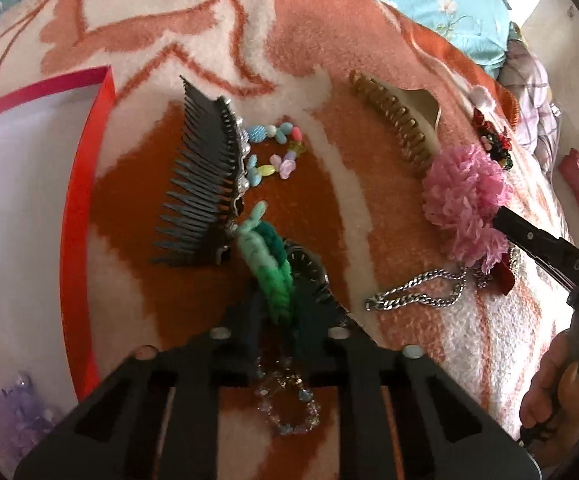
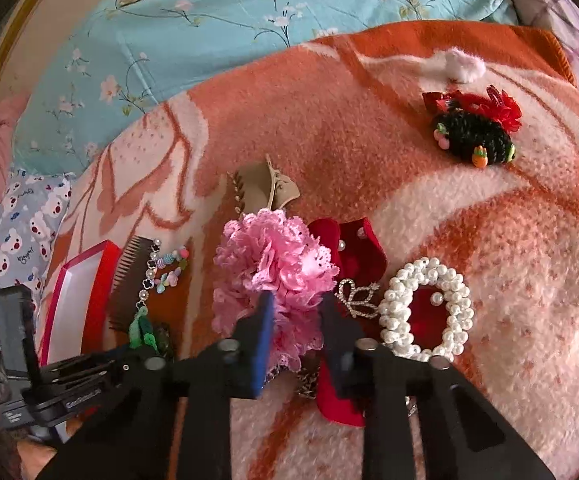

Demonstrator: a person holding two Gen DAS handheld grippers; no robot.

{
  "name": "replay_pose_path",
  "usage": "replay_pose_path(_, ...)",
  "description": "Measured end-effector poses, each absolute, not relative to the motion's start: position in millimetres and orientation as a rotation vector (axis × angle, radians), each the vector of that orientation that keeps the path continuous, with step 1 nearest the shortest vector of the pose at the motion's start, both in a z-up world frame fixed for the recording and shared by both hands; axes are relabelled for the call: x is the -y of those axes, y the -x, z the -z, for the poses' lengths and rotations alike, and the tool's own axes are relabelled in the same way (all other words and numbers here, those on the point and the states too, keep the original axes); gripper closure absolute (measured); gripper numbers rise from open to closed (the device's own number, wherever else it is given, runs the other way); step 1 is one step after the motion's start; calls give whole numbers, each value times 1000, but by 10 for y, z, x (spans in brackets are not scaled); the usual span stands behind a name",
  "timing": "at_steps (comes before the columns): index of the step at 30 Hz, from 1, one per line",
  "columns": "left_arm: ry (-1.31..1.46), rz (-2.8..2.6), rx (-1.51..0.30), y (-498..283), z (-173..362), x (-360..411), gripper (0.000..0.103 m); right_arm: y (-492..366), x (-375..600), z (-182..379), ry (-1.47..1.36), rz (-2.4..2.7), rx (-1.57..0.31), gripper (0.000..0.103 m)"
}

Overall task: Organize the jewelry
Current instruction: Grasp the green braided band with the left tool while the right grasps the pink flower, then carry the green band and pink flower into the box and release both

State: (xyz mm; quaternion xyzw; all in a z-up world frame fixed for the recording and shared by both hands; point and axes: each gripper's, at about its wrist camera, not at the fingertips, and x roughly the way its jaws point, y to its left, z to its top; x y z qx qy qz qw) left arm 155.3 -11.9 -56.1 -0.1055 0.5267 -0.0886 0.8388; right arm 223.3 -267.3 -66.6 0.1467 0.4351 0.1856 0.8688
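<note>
My left gripper [image 1: 275, 304] is shut on a green braided hair tie [image 1: 267, 260], held just above the orange blanket [image 1: 289, 60]. A watch [image 1: 309, 268] lies under it and a clear bead bracelet [image 1: 289, 408] is below the fingers. My right gripper [image 2: 297, 308] is shut on a pink lace scrunchie [image 2: 277, 264]; it also shows in the left wrist view [image 1: 465, 200]. A black comb [image 1: 197, 184], a pastel bead bracelet [image 1: 277, 152] and a silver chain [image 1: 417, 292] lie nearby. A red box [image 1: 81, 200] stands at the left.
A beige claw clip [image 1: 397, 124], a red bow [image 2: 349, 248], a pearl scrunchie [image 2: 425, 308], a rhinestone pin [image 2: 355, 298], a black and red hair tie [image 2: 473, 132] and a white pompom [image 2: 465, 66] lie on the blanket. Purple beads [image 1: 9, 412] sit in the box.
</note>
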Motion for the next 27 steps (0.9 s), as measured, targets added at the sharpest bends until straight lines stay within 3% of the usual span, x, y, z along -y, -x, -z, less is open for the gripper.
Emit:
replay_pose_path(6, 217, 208, -1062, -1377, 373, 79, 95, -2162, 2704, 558, -318, -411, -868, 101)
replay_pose_path(27, 285, 89, -918, -760, -188, -920, 95, -1712, 1851, -22, -301, -671, -782, 101)
